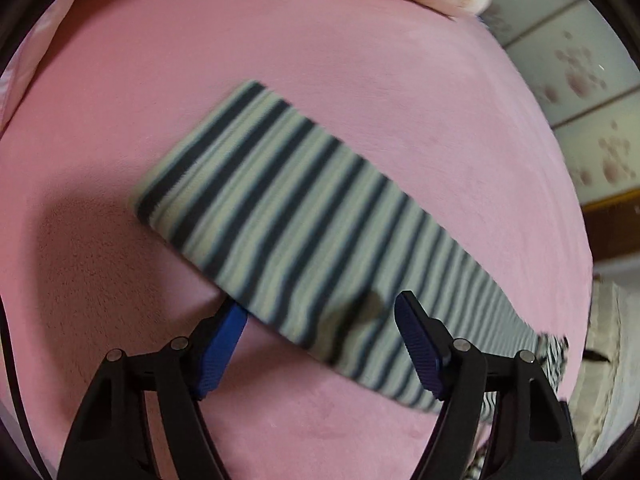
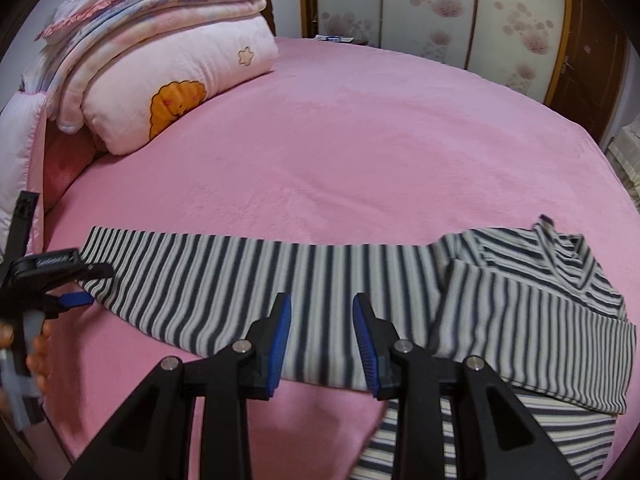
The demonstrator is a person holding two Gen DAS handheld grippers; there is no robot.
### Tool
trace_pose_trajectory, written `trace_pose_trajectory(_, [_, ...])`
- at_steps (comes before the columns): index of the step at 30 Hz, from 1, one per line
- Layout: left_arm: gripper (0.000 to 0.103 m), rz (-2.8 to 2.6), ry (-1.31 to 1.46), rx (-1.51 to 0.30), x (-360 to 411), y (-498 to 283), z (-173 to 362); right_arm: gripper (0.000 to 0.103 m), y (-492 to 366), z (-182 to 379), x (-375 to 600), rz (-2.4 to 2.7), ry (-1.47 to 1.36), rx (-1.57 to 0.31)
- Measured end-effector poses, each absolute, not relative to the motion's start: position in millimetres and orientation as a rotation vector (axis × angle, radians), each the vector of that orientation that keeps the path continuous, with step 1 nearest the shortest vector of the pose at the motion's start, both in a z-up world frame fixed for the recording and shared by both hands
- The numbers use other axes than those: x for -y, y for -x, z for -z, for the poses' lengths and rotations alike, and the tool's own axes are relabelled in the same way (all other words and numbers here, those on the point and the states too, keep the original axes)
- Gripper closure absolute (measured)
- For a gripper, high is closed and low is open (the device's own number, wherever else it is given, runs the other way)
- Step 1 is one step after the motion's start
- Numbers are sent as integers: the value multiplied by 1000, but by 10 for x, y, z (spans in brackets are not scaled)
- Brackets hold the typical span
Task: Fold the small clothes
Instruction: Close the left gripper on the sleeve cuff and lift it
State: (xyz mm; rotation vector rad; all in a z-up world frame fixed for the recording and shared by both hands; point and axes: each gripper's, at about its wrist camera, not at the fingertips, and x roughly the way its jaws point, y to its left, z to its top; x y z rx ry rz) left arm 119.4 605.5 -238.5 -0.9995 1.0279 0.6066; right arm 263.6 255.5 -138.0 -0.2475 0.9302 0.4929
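A dark-and-white striped garment (image 2: 280, 284) lies on the pink bed (image 2: 360, 140), folded into a long band with its collar end at the right (image 2: 560, 256). In the left wrist view the band (image 1: 304, 216) runs diagonally. My left gripper (image 1: 320, 312) is open, its blue pads (image 1: 220, 348) straddling the band's near edge; it also shows at the band's left end in the right wrist view (image 2: 76, 284). My right gripper (image 2: 322, 312) is open and empty, just above the band's middle.
A stack of folded pink quilts (image 2: 160, 60) sits at the bed's far left. A wardrobe with floral panels (image 2: 440, 8) and a brown door (image 2: 580, 60) stand behind the bed. The bed's edge curves down at the right.
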Motion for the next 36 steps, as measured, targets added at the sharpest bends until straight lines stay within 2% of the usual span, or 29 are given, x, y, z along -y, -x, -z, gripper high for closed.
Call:
trace_pose_trajectory(8, [30, -673, 998, -1008, -6088, -1228, 2463, 71, -2619, 1471, -2532, -513, 246, -944])
trace_pose_trajectory(10, [73, -704, 908, -1012, -6046, -1271, 2419, 71, -2622, 1484, -2492, -511, 241, -949])
trace_pose_trajectory(11, [99, -706, 875, -1015, -6030, -1278, 2405, 71, -2620, 1489, -2472, -510, 241, -950])
trace_pose_trajectory(17, [100, -689, 745, -891, -5773, -1359, 2057, 71, -2607, 1445, -2267, -498, 248, -936])
trace_pose_trajectory(25, [100, -475, 637, -788, -4842, -1778, 1330, 71, -2644, 1213, -1627, -453, 224, -894])
trace_pose_trajectory(30, [100, -246, 544, -755, -3805, -2279, 824, 71, -2734, 1074, -1019, -378, 167, -878])
trace_pose_trajectory(36, [99, -20, 506, -771, -2637, -2820, 738, 71, -2789, 1016, -184, -272, 92, -877])
